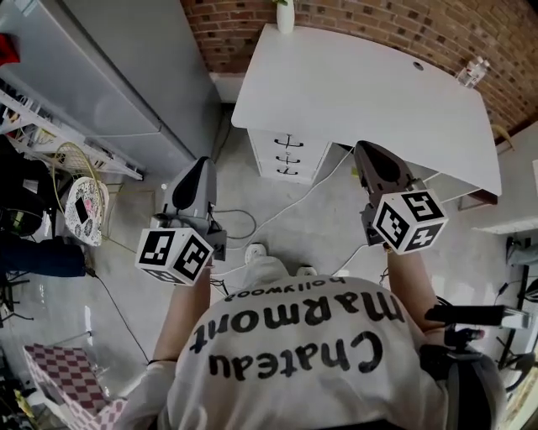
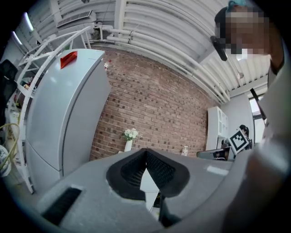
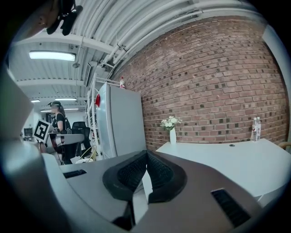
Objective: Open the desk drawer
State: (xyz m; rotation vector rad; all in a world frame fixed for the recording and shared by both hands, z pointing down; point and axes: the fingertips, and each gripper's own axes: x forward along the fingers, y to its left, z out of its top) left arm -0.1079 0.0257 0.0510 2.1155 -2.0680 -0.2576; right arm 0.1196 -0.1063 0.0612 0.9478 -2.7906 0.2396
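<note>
The white desk (image 1: 361, 84) stands ahead against the brick wall. Under its left end sits a white drawer unit (image 1: 288, 154) with three shut drawers, each with a black handle. My left gripper (image 1: 202, 165) hangs over the floor, left of and short of the drawers, shut with nothing in it; its pads (image 2: 157, 169) meet at the tips. My right gripper (image 1: 366, 151) is held in front of the desk's near edge, to the right of the drawers, also shut on nothing. In the right gripper view the desk top (image 3: 227, 159) lies beyond the closed pads (image 3: 159, 170).
A grey fridge (image 1: 126, 67) stands left of the desk, with a white rack (image 1: 59, 134) beside it. A vase of flowers (image 1: 286, 15) and a bottle (image 1: 472, 71) stand on the desk. A white cable (image 1: 277, 214) runs across the floor.
</note>
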